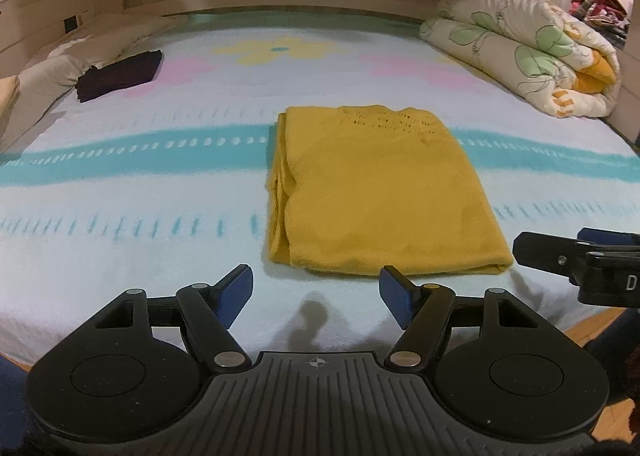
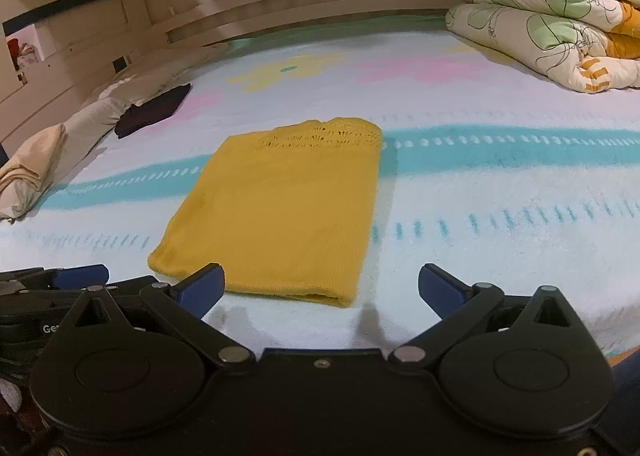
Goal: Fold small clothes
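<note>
Your left gripper (image 1: pixel 316 296) and right gripper (image 2: pixel 320 288) both hang spread and empty, with the folded yellow top (image 1: pixel 376 192) on the bed (image 1: pixel 160 216) at 12 o'clock. Snag only its top layer and you'll probably drag that fold apart.
</note>
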Demonstrator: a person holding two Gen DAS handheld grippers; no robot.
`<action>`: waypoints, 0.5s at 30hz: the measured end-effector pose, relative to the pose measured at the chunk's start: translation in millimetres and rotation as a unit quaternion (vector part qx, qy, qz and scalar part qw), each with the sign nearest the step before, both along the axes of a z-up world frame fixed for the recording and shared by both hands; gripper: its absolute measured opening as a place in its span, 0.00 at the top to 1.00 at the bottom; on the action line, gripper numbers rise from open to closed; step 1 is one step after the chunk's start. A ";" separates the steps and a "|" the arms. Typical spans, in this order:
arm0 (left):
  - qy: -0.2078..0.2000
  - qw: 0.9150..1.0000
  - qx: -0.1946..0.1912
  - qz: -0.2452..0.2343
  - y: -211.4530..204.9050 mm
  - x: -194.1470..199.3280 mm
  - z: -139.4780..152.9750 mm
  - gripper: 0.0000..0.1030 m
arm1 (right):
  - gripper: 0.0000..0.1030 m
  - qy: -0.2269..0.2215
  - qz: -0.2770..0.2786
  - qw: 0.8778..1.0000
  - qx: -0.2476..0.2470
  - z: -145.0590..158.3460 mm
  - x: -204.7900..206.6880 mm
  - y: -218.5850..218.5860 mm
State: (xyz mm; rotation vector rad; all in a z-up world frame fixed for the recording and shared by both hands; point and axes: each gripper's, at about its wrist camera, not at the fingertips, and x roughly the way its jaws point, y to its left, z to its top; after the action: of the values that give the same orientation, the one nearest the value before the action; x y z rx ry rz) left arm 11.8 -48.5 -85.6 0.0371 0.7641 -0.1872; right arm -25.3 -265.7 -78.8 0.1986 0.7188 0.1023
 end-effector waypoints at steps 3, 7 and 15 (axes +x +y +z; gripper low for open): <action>-0.004 1.000 0.011 0.016 -2.1 -0.7 0.3 0.34 | 0.00 -0.001 -0.001 1.000 -0.002 0.0 -0.2 1.7; -0.009 0.998 0.048 0.044 -7.1 -1.5 0.5 0.34 | 0.00 -0.002 0.000 1.000 -0.009 -0.9 0.6 5.0; -0.004 0.998 0.054 0.038 -14.8 -4.3 0.5 0.34 | 0.01 -0.001 -0.018 0.999 -0.027 1.4 1.8 12.0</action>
State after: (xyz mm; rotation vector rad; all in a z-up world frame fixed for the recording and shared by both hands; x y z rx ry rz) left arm 7.4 -63.3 -85.1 0.1116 0.7659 -0.0722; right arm -23.5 -253.7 -77.4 0.1601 0.7153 0.0485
